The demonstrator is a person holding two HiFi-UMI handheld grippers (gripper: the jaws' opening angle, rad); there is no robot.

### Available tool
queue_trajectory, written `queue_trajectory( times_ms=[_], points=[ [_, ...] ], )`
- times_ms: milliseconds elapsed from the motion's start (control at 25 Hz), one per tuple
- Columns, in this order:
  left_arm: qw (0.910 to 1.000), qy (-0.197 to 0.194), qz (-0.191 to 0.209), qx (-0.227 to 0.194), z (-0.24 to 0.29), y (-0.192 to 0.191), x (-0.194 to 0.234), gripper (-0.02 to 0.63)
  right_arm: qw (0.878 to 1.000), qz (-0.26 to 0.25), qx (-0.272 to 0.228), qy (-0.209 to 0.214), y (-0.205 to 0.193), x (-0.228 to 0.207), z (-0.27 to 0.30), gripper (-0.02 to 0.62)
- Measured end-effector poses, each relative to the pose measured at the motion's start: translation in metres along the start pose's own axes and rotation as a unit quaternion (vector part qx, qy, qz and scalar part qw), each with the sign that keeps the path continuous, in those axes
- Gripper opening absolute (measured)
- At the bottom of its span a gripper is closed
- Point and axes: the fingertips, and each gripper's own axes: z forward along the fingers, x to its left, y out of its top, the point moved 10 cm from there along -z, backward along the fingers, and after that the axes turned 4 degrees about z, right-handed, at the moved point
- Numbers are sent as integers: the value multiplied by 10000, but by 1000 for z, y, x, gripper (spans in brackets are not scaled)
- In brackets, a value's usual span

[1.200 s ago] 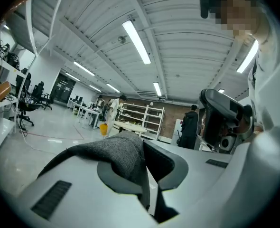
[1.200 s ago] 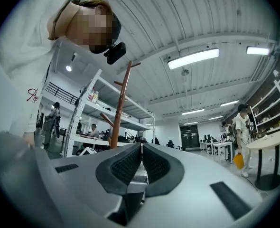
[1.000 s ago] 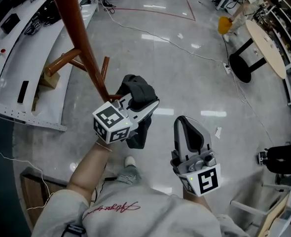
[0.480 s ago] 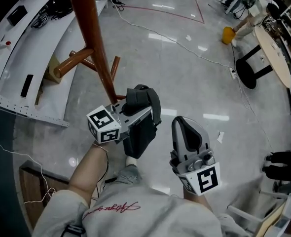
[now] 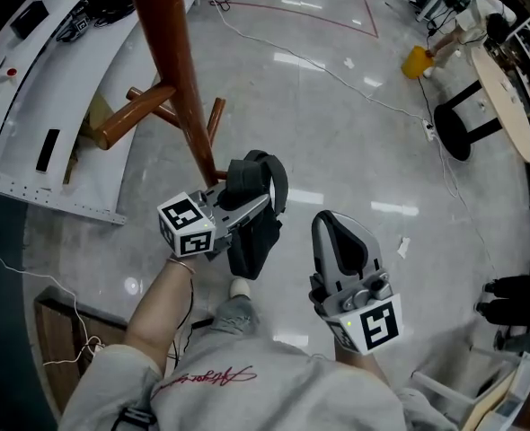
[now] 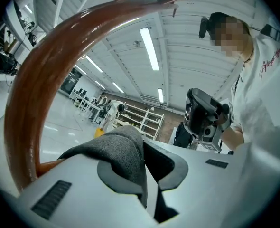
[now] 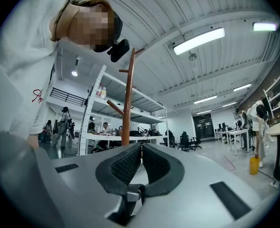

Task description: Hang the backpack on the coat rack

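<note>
The brown wooden coat rack pole [image 5: 177,70] rises at the upper left of the head view, its feet [image 5: 137,118] spread on the floor. My left gripper [image 5: 254,189] is shut on the grey strap [image 5: 251,171] of the dark backpack [image 5: 252,241], which hangs below it close beside the pole's foot. In the left gripper view the strap [image 6: 123,153] sits clamped between the jaws, with the pole [image 6: 40,89] curving past on the left. My right gripper [image 5: 335,223] hovers to the right, shut and empty. Its pads [image 7: 130,163] meet, with the rack [image 7: 126,103] standing far ahead.
A long white workbench [image 5: 31,88] runs along the left. A cable [image 5: 337,83] crosses the grey floor. At the far right are a yellow object [image 5: 417,61], a black round stool base [image 5: 458,133] and a tabletop [image 5: 503,83]. A wooden crate [image 5: 58,330] sits lower left.
My left gripper has sunk a little with the backpack, which now hangs lower beside the pole's foot. The right gripper has shifted only slightly.
</note>
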Motion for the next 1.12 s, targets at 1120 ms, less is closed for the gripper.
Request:
queue_trajectory(
  times_ms=[1120],
  points=[
    [9985,356,-204,362,-36,-59,40,143,9991,199,116,362,-18,7,12,21]
  ],
)
